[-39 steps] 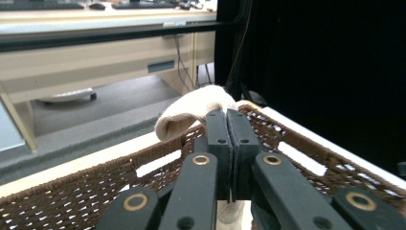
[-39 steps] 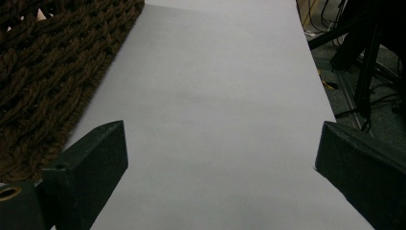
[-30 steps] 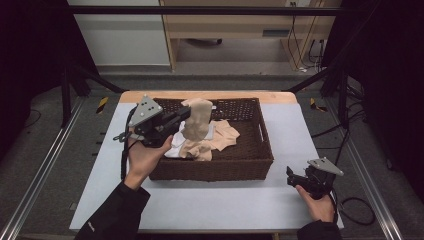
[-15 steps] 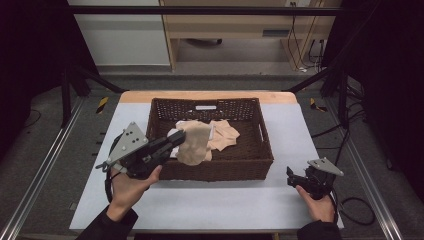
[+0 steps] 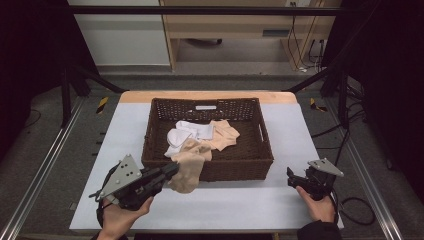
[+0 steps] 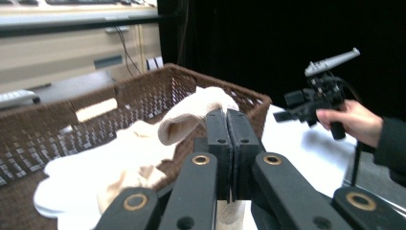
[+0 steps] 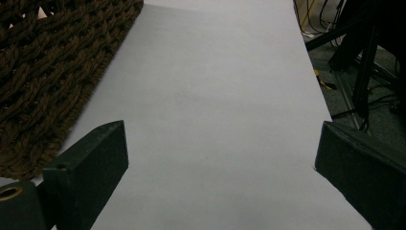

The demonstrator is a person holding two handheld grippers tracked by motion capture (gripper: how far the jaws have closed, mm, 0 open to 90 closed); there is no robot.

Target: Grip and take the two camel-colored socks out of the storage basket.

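High view, left gripper (image 5: 172, 170) clamped tight on tan sock (image 5: 187, 170) over basket (image 5: 240, 167) front, right gripper (image 5: 292, 176) spread wide, empty.

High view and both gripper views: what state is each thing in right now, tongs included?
Left tongs: shut on the beige sock, in front of the basket.
Beige fabric sock: pinched, draped over the basket's front rim, hanging outside.
Brown woven wicker basket: upright on the table, socks inside.
White socks: loose in the basket.
Peach socks: loose in the basket.
Right tongs: open, holding nothing, low over the table.
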